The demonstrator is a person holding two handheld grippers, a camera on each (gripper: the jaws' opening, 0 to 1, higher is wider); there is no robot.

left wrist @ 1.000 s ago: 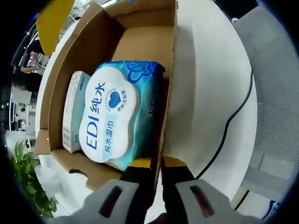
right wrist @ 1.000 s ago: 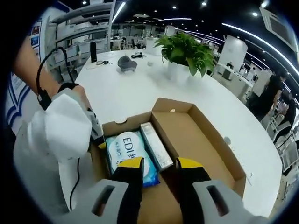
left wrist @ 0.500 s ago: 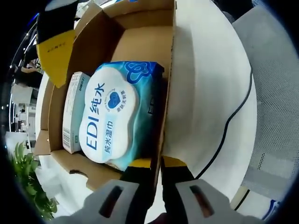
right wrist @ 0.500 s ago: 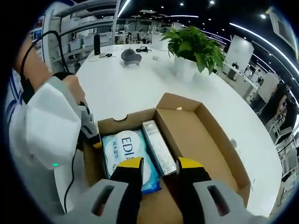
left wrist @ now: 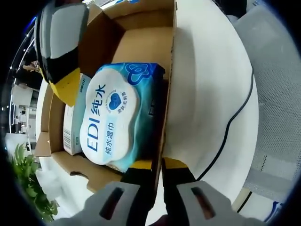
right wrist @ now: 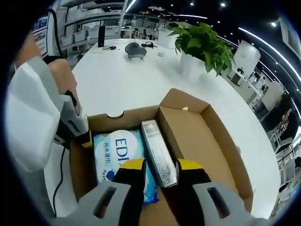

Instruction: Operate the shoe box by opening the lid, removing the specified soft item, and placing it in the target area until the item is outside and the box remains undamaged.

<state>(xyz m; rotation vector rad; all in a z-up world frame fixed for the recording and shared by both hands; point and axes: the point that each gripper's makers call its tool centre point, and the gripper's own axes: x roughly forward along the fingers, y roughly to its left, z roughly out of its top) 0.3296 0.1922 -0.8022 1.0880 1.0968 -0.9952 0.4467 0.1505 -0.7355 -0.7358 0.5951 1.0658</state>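
Note:
The brown cardboard shoe box [left wrist: 141, 44] lies open on the white table. Inside it, a blue and white wet-wipes pack [left wrist: 113, 122] lies flat beside a slim white carton [left wrist: 73, 113]. My left gripper [left wrist: 157, 164] is shut on the box's side wall, which runs up between its yellow-tipped jaws. A yellow-tipped finger [left wrist: 63, 61] of the right gripper reaches in over the slim carton. In the right gripper view, my right gripper [right wrist: 161, 165] hangs open just above the wipes pack [right wrist: 117, 148] and the slim carton [right wrist: 157, 153]. The left gripper [right wrist: 80, 134] clamps the wall of the box [right wrist: 197, 141] at the left.
A black cable [left wrist: 235, 117] trails over the white table [right wrist: 127, 89] beside the box. A potted plant [right wrist: 202, 42] and a grey object [right wrist: 136, 49] stand at the table's far end. A mesh chair [left wrist: 277, 94] stands past the table edge.
My right gripper has come lower and closer over the box's contents, and its finger has moved further into the left gripper view. The left gripper keeps its hold on the wall.

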